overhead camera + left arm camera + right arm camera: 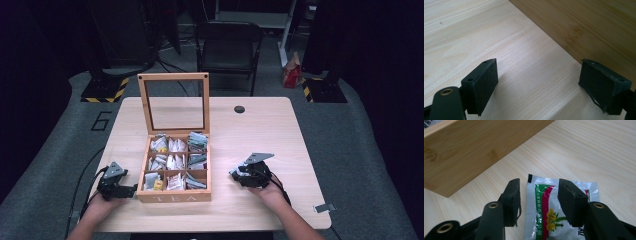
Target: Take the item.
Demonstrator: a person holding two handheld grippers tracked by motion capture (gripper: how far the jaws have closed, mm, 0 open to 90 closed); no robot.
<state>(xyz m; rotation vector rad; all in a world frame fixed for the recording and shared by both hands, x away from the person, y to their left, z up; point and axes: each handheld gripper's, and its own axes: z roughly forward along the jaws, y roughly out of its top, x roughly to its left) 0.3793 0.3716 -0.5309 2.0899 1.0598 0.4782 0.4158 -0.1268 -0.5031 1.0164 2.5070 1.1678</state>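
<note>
A wooden tea box stands at the table's middle, its glass lid raised upright, and its compartments hold several tea sachets. My right gripper hovers low over the table to the right of the box. A silver sachet with green and red stripes and yellow flowers lies flat between its parted jaws, and the pads do not press on it. My left gripper rests open and empty on the table, close to the box's left wall. In the high view both grippers flank the box.
The light wooden table has bare room at the right and at the back, with a black round cap near its far edge. A metal clip sits at the front right corner. A folding chair stands behind the table.
</note>
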